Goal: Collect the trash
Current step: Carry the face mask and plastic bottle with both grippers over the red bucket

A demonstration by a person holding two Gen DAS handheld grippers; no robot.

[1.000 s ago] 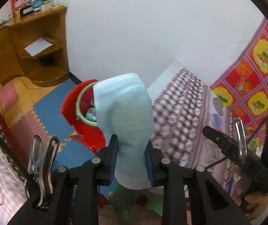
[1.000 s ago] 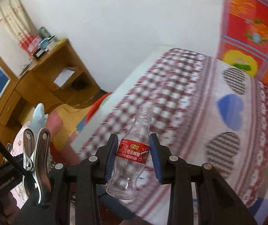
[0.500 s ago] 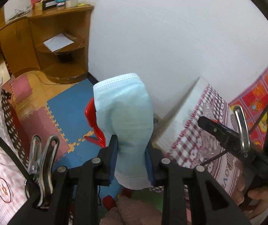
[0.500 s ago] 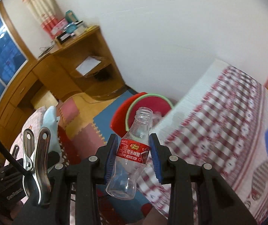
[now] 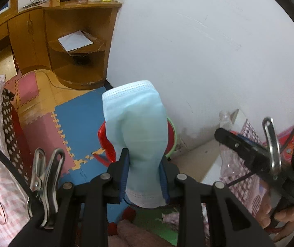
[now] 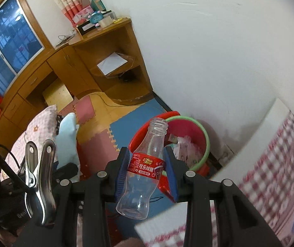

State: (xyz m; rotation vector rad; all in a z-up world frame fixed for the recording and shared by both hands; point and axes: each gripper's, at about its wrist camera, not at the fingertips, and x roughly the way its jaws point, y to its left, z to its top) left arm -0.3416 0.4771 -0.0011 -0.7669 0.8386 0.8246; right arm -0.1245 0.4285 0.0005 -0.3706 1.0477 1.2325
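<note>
Our left gripper [image 5: 145, 177] is clenched on a pale blue face mask [image 5: 137, 127], its blue pads pinching the lower part while the folded cloth stands up above the jaws; from here the mask hides most of the red bin [image 5: 105, 142] on the foam floor mat [image 5: 79, 119]. We judge the mask to be nearly weightless, soft and limp, so it should not slip, though it may cling to a pad when let go; the bunched middle looks like the sensible place to pinch. Moving right, our right gripper [image 6: 147, 173] is closed around a clear, empty plastic bottle [image 6: 147, 164], pads set at the labelled waist, neck tilted up toward the bin's green rim [image 6: 206, 142]. We take the bottle to be light, fairly stiff yet crushable, and smooth enough to swivel between the pads, so the narrowed waist suits a grip. Its red label [image 6: 147, 165] carries Chinese characters that read roughly as cola-flavoured candy, under a gold logo too small for us to make out. Crumpled wrappers already lie inside the bin, beside the bed's checked cover [image 6: 274, 164].
</note>
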